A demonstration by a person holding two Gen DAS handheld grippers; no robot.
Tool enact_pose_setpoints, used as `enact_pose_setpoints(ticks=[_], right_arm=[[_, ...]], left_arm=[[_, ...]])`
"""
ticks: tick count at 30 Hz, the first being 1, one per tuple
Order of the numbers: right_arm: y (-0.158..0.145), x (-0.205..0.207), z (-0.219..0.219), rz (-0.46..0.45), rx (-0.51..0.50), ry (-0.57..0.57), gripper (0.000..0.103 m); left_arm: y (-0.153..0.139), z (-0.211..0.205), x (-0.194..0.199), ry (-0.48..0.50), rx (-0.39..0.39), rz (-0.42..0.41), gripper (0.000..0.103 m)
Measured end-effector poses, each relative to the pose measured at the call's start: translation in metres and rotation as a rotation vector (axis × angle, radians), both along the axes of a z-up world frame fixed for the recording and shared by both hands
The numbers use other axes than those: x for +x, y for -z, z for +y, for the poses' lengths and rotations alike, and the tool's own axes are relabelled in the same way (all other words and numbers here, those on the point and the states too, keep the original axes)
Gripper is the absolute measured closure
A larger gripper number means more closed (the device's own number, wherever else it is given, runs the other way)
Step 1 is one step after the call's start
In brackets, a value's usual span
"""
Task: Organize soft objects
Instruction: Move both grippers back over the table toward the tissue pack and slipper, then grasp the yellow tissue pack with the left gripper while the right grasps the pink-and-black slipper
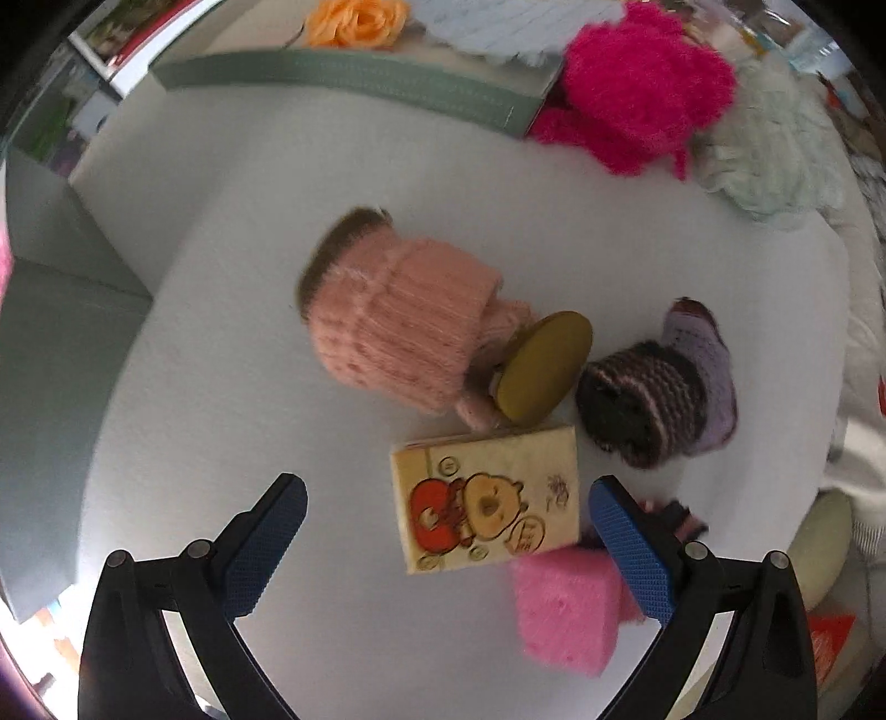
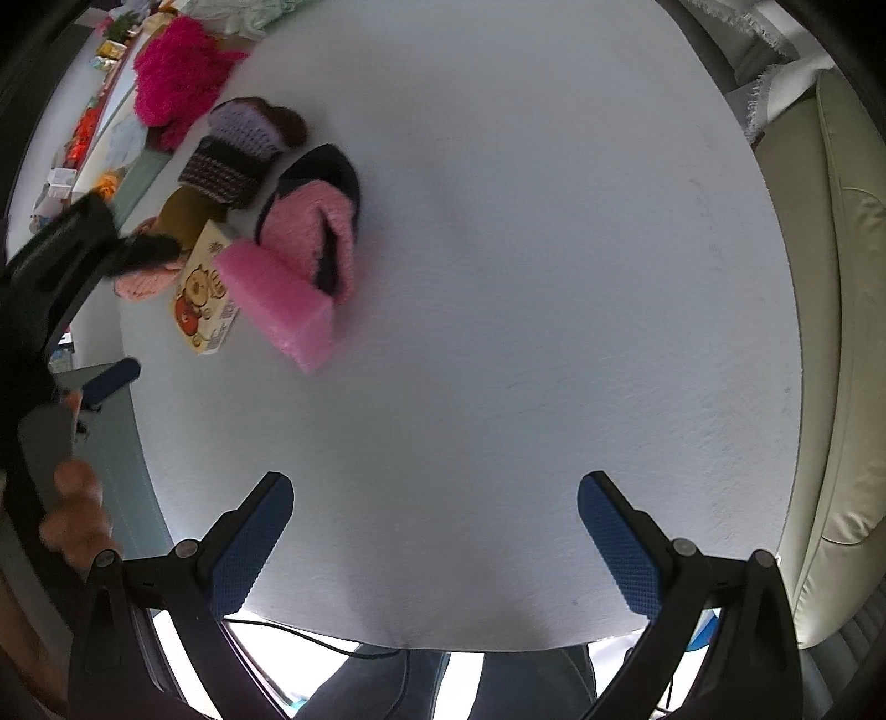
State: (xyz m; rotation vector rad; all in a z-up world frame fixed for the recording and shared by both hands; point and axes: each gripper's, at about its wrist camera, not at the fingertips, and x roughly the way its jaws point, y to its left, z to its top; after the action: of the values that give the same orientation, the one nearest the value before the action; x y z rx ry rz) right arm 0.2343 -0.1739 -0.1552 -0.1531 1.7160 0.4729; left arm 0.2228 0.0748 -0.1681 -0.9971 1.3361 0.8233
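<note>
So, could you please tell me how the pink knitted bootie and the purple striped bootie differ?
The pink knitted bootie is pale pink with a brown cuff rim; the purple striped bootie is lilac with a dark striped cuff. The pink one looks larger. Its olive sole faces the camera; the purple one's sole is hidden. Both are knitted and lie on the white table.

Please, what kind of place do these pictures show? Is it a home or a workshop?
Probably a home living room, though not certain. A cream upholstered seat stands beside the white table, knitted baby booties lie on it, and an orange fabric rose rests further back.
</note>
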Motion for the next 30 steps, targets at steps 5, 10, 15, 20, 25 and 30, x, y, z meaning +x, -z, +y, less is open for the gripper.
enact_pose_setpoints(ticks=[5,10,15,20,25,30], right_arm=[[0.004,0.007,-0.001,0.009,0.008,0.012,0.0],[0.008,0.017,0.007,0.001,0.013,0.0,0.0],[0.008,0.03,0.028,-0.02,0.028,-0.004,0.0],[0.01,0.054,0.057,-0.036,0.052,0.04,0.0],[0.023,0.079,0.09,-0.034,0.063,0.094,0.0],[0.045,0.094,0.126,0.007,0.034,0.115,0.0]], left_arm=[[0.022,-0.002,0.012,-0.011,-0.035,0.051,0.0],[0.034,-0.003,0.01,0.038,-0.018,0.126,0.0],[0.03,0.008,-0.013,0.094,0.031,0.16,0.0],[0.032,0.015,-0.024,0.108,0.007,0.116,0.0],[0.034,0.025,-0.031,0.12,0.009,0.103,0.0],[0.029,0.016,-0.039,0.119,0.036,0.088,0.0]])
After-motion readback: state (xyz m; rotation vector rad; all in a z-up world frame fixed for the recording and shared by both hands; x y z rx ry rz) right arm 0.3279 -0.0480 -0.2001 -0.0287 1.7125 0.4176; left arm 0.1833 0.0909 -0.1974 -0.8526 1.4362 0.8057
